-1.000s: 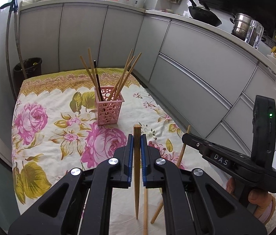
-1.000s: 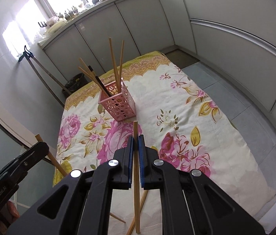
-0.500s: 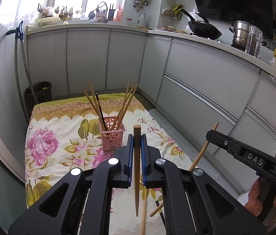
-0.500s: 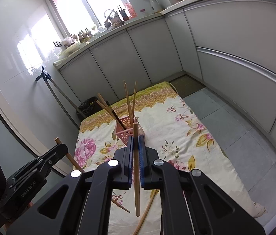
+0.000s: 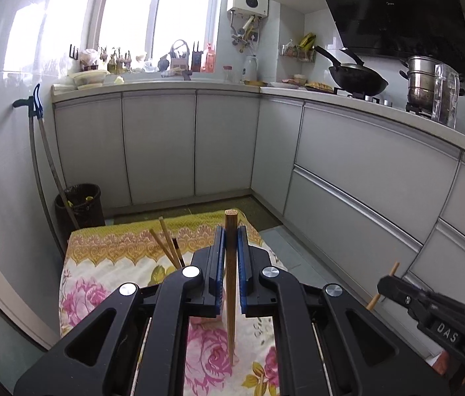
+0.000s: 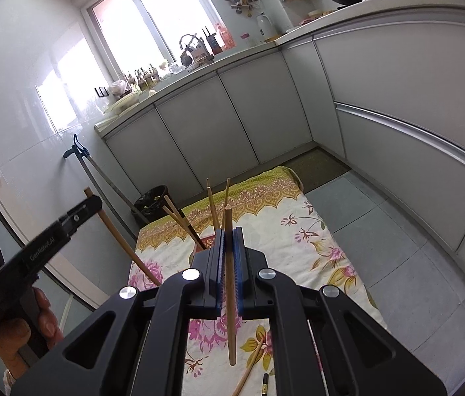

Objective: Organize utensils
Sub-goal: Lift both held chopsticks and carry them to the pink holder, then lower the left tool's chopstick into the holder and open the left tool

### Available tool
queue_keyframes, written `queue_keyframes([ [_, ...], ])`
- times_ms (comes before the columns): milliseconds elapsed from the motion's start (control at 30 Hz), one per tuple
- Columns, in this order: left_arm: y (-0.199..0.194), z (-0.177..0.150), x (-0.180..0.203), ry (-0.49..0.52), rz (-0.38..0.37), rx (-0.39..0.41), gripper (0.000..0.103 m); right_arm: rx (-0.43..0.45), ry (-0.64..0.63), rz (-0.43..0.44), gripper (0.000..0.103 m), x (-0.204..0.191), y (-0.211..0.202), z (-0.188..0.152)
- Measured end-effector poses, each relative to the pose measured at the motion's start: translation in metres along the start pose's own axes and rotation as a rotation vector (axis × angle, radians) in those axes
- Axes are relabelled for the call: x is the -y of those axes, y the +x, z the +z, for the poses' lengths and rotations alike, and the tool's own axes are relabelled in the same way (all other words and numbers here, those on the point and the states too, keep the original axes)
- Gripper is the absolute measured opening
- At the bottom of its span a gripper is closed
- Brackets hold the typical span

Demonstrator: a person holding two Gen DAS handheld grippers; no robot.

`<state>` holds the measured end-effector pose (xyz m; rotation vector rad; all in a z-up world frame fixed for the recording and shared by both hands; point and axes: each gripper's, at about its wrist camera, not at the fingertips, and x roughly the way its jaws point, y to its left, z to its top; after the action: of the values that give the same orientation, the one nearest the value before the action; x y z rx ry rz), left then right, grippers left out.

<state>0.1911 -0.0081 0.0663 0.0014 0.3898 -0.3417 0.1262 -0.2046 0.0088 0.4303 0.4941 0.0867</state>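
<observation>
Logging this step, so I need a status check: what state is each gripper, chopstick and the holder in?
Left gripper: shut on a dark chopstick.
Right gripper: shut on a light chopstick.
Holder: upright, mostly hidden, holding several chopsticks.
Loose chopsticks: lying on the cloth.

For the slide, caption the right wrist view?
Right gripper clamps a chopstick above the floral cloth.
</observation>
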Motion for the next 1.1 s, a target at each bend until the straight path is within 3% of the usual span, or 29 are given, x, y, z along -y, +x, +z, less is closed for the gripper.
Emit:
queue_keyframes([
  [200,0.026,0.046,-0.015,-0.042,0.041,0.095,0.006,0.009,0.016,-0.004,0.005,0.016,0.01,0.009],
  [333,0.053,0.051,-0.025,-0.057,0.079,0.094,0.006,0.008,0.029,-0.013,0.005,0.026,0.019,0.012],
  [767,0.117,0.007,-0.042,-0.065,0.154,-0.001,0.006,-0.023,0.057,-0.023,0.005,0.044,0.04,0.01],
  [933,0.135,-0.014,-0.05,-0.078,0.132,-0.076,0.008,-0.02,0.052,-0.018,0.006,0.041,0.038,0.012],
  [1033,0.138,-0.03,-0.054,-0.088,0.144,-0.136,0.011,-0.012,0.049,-0.011,0.006,0.036,0.035,0.013],
  [1100,0.126,-0.036,-0.06,-0.112,0.144,-0.136,0.016,-0.008,0.042,-0.006,0.006,0.032,0.035,0.015],
])
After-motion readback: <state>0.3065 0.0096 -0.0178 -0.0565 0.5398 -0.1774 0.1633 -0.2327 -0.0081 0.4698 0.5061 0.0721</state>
